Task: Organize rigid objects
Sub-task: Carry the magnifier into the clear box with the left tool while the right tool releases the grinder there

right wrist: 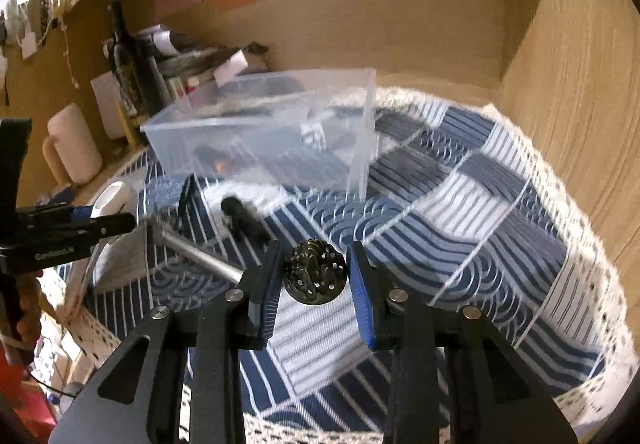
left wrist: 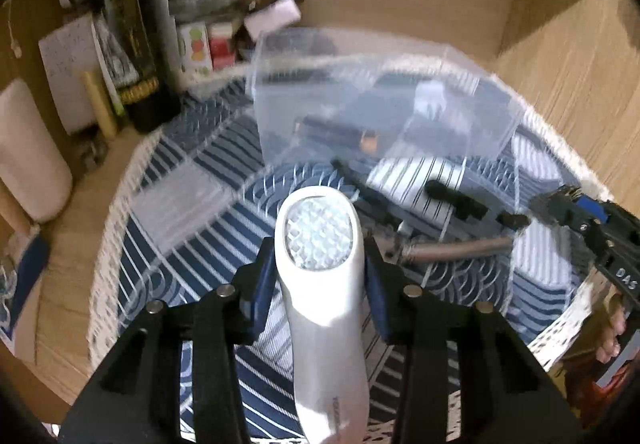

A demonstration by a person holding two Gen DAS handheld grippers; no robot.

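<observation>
Your blue-and-white patterned cloth (left wrist: 192, 180) covers the wooden desk (left wrist: 560, 76). Contents of the clear plastic bin (left wrist: 360, 96) blur beyond telling. Your left gripper (left wrist: 320, 264) clamps a white handheld device with a honeycomb face (left wrist: 320, 236). Only the right view shows your right gripper (right wrist: 314, 276) holding a dark spiky ball (right wrist: 314, 276), its fingers narrow.

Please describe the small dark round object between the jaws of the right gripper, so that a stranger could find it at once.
Start at the clear plastic box on the blue striped cloth. Nearer than the box, the right gripper brackets a dark ball. Unlike the smooth metal rod nearby, it is round, bumpy and perforated.
</observation>
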